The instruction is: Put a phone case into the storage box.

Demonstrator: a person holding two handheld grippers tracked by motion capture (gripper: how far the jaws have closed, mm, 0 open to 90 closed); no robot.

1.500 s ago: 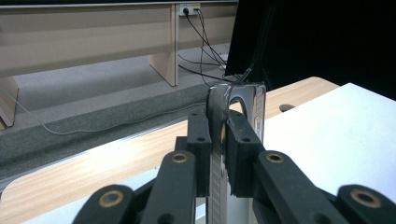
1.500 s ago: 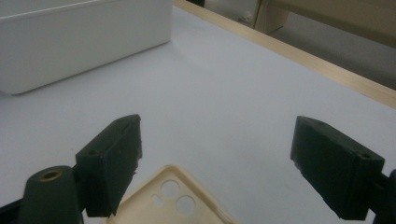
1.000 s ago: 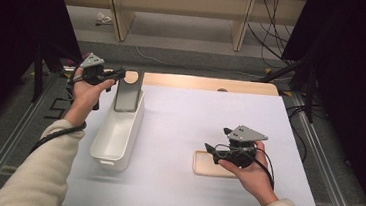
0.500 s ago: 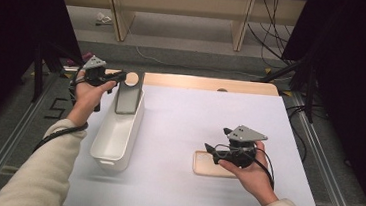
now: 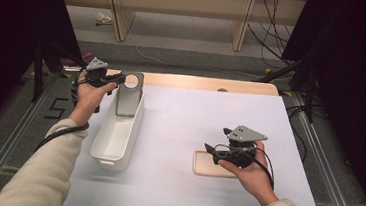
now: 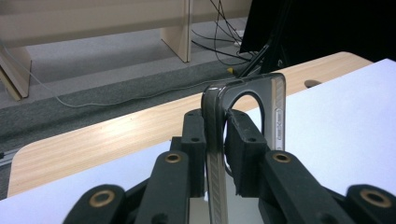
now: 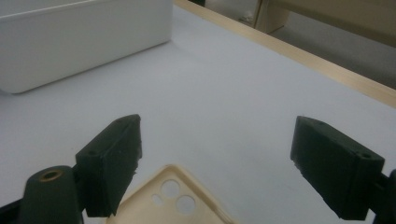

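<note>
High view: white tabletop (image 5: 179, 128), grey floor (image 5: 176, 42)

Your dark grey glossy phone case with a round camera hole (image 5: 130, 94) stands upright at the far end of the white oblong plastic bin (image 5: 116, 132), far left on the table. Your cream flat phone case (image 5: 208, 164) lies face-up, near right.

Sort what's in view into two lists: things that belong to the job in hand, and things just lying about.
In the job:
- grey phone case, pinched at its top edge by the left gripper, standing in the white bin
- beige phone case, flat on the table, under the open right gripper

Lying about:
- cables on the floor
- wooden shelf legs
- small scrap on the floor
</note>
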